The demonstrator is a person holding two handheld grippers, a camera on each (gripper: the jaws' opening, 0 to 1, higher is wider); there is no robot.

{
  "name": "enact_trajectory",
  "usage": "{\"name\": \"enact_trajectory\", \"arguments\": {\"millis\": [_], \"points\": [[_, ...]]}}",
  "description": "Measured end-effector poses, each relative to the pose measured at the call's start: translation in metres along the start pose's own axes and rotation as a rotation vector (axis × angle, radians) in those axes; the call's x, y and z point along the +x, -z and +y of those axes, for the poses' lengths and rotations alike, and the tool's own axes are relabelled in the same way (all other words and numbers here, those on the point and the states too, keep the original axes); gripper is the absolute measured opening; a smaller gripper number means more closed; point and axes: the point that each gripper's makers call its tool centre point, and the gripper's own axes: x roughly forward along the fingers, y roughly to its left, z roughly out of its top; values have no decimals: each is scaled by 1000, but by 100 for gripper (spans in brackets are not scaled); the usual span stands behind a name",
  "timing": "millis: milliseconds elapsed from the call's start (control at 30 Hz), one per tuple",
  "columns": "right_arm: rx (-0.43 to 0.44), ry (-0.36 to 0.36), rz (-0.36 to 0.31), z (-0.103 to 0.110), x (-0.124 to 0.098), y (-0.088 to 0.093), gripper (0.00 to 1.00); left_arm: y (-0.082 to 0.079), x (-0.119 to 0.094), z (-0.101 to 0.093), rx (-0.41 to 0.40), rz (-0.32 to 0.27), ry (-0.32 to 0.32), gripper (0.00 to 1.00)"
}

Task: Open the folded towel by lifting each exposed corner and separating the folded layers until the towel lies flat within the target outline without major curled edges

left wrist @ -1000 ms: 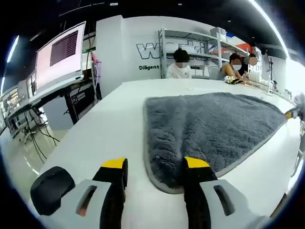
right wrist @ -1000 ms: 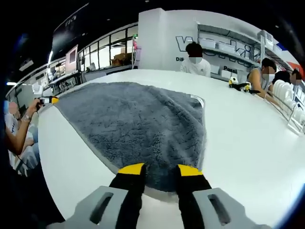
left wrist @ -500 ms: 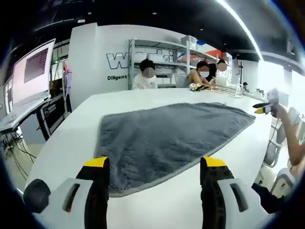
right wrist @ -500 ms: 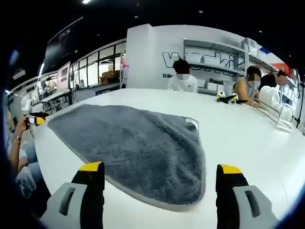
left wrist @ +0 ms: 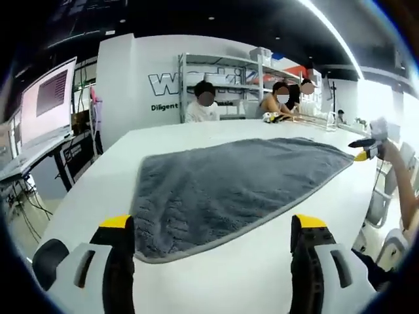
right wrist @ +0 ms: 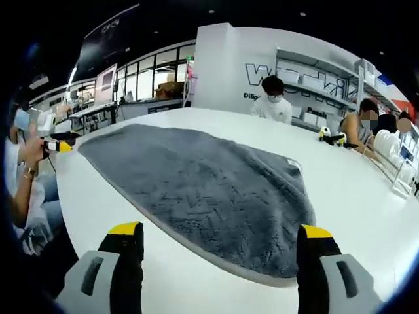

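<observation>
— Looking along the left gripper (left wrist: 213, 229), how do its jaws stand?

— Spread wide and released, gripping nothing. Both yellow-tipped jaws hang over the white surface (left wrist: 216, 275), just short of the towel's near edge and not touching it.

— And the right gripper (right wrist: 219, 235)?

— Same: jaws wide apart, empty, above bare surface (right wrist: 196, 275) beside the towel's hem.

— Where is the towel?

— The grey towel (left wrist: 222, 186) lies spread flat on the surface, one rounded corner nearest the left jaws, running away to a far point. In the right gripper view the towel (right wrist: 203, 190) shows a plush, tufted pile with a stitched border and a small label at its far edge.

— Anything around it?

— At the far right of the left gripper view, a hand (left wrist: 386, 147) holds the other gripper. Beyond the surface, seated people (right wrist: 275, 98), shelving (left wrist: 255, 75), and a monitor (left wrist: 46, 101) at left.
</observation>
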Motion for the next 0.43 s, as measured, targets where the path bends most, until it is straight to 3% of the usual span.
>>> {"name": "enact_trajectory", "arguments": {"millis": [200, 433], "points": [[-19, -6, 9, 6, -1, 0, 99, 6, -1, -1, -11, 9, 9, 99], [-30, -9, 3, 12, -6, -2, 99, 2, -5, -3, 11, -35, 28, 99]]}}
